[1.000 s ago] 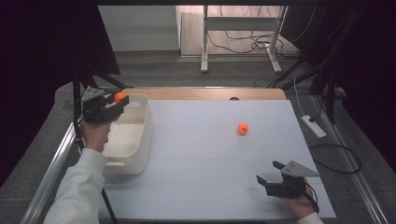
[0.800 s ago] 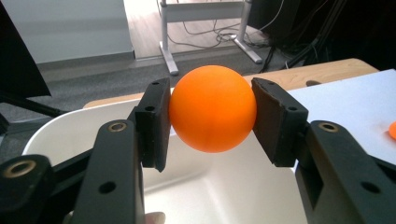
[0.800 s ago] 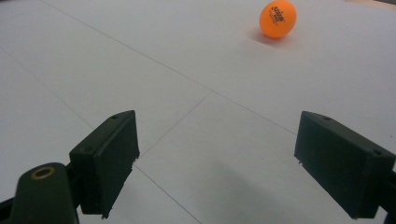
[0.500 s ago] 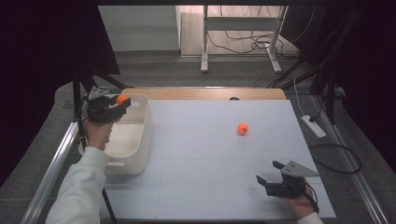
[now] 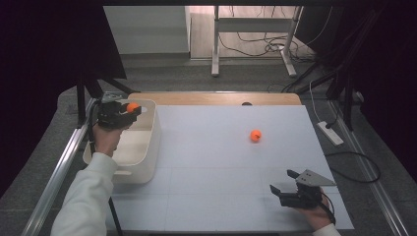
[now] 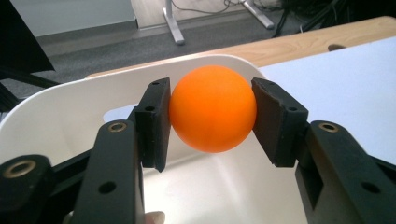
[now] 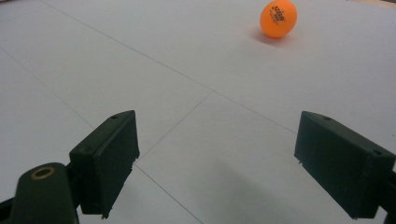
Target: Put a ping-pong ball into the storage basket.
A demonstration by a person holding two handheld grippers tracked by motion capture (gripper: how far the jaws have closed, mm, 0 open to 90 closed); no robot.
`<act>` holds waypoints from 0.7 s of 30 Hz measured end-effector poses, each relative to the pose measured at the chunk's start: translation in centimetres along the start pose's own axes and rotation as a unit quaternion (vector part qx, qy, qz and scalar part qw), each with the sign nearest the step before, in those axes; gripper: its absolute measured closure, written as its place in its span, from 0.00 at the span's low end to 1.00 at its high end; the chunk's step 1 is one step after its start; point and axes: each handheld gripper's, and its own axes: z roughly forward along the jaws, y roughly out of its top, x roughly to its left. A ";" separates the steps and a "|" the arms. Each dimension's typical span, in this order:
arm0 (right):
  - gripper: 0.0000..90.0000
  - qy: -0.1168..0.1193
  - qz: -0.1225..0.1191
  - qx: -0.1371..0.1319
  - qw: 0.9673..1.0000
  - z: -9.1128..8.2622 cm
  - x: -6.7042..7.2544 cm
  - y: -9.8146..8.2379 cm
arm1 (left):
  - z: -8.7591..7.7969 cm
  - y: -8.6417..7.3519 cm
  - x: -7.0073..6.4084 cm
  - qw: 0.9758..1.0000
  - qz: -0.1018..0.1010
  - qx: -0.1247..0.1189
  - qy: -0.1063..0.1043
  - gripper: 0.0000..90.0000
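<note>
A: Where does the work stand?

B: About halfway, I'd judge; the left claw (image 5: 132,110) is clenched on an orange ball (image 6: 213,108), both pads pressed to its sides, and it hangs over the far end of the white bin (image 5: 152,142) at the left edge of the tabletop (image 5: 206,172); that ball is not yet let go.

A: And the other ball?

B: The second orange ball (image 5: 255,134) lies loose on the white sheet, well apart from the bin and from the right claw (image 5: 285,183); that claw is released, its jaws spread wide with nothing between them, low over the near right part of the tabletop, pointed roughly toward the ball (image 7: 278,17); so one drop and one whole fetch are left.

A: Anything you can't make out?

B: The bin's floor is partly hidden by the left hand (image 5: 105,140) and claw, so I cannot tell whether anything already lies inside; the print on the loose ball is too small to read.
</note>
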 end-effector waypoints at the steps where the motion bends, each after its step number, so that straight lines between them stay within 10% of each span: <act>1: 0.15 0.000 0.000 0.000 1.000 0.0 0.0 0.0 | 0.0 0.0 0.0 1.000 0.000 0.000 0.000 0.56; 21: 0.15 -0.002 -0.003 0.002 1.000 0.0 0.0 0.0 | 2.4 -0.5 -0.2 0.993 0.021 0.114 -0.008 0.55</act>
